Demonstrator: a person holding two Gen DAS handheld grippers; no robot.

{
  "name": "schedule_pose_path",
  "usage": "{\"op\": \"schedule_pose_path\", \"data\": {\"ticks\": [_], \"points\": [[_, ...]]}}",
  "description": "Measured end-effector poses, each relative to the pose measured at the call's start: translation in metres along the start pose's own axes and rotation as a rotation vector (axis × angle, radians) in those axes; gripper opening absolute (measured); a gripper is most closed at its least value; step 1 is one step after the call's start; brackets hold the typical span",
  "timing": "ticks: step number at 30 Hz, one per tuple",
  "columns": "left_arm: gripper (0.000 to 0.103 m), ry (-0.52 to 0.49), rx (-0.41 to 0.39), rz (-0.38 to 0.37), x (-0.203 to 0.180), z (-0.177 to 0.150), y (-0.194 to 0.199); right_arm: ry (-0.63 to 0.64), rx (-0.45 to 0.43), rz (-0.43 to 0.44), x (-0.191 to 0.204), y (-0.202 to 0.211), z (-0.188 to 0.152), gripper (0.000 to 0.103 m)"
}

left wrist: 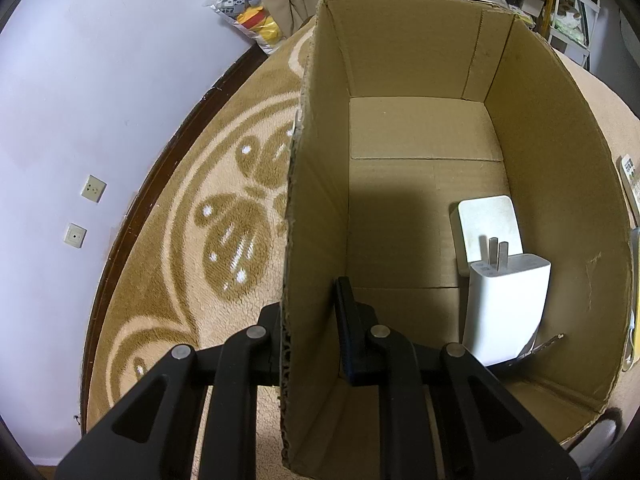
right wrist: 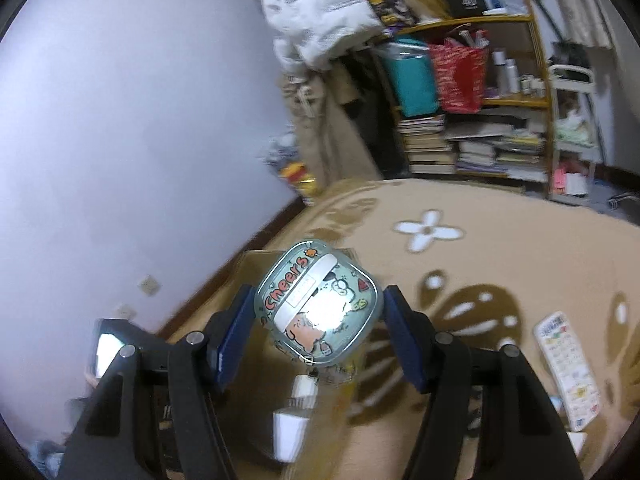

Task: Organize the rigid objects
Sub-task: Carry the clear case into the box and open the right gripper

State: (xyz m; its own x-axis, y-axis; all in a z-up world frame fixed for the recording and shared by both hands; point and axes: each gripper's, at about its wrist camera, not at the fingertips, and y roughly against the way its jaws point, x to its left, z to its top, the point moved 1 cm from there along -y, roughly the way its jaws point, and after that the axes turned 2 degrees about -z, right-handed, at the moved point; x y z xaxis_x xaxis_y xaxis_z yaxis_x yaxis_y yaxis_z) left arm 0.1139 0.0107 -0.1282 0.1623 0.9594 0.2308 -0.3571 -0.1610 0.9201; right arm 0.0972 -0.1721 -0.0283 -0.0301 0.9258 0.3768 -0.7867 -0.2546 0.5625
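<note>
The cardboard box (left wrist: 416, 128) is open on top, most of its floor bare. A white charger (left wrist: 506, 308) and a flat white block (left wrist: 486, 228) crowd the near right corner, against the right wall.

My fingers (right wrist: 230, 344) carry dark blue pads. At twelve o'clock of them sits a pale blue tin (right wrist: 319, 303) printed with cartoon figures and orange "Cheers". The box (left wrist: 404, 60) is plain brown, its charger (left wrist: 506, 304) white. The rug (left wrist: 224, 216) is beige with tan swirls and white spots.
</note>
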Motion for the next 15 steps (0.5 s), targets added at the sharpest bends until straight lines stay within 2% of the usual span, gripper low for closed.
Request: {"op": "schedule_pose_path", "data": {"ticks": [7, 15], "points": [[0.017, 0.006, 0.001, -0.004, 0.002, 0.0, 0.0, 0.082, 0.064, 0.02, 0.029, -0.012, -0.017, 0.068], [0.017, 0.022, 0.005, -0.023, 0.008, -0.001, -0.001, 0.143, 0.153, -0.035, 0.034, -0.032, -0.042, 0.069]]}}
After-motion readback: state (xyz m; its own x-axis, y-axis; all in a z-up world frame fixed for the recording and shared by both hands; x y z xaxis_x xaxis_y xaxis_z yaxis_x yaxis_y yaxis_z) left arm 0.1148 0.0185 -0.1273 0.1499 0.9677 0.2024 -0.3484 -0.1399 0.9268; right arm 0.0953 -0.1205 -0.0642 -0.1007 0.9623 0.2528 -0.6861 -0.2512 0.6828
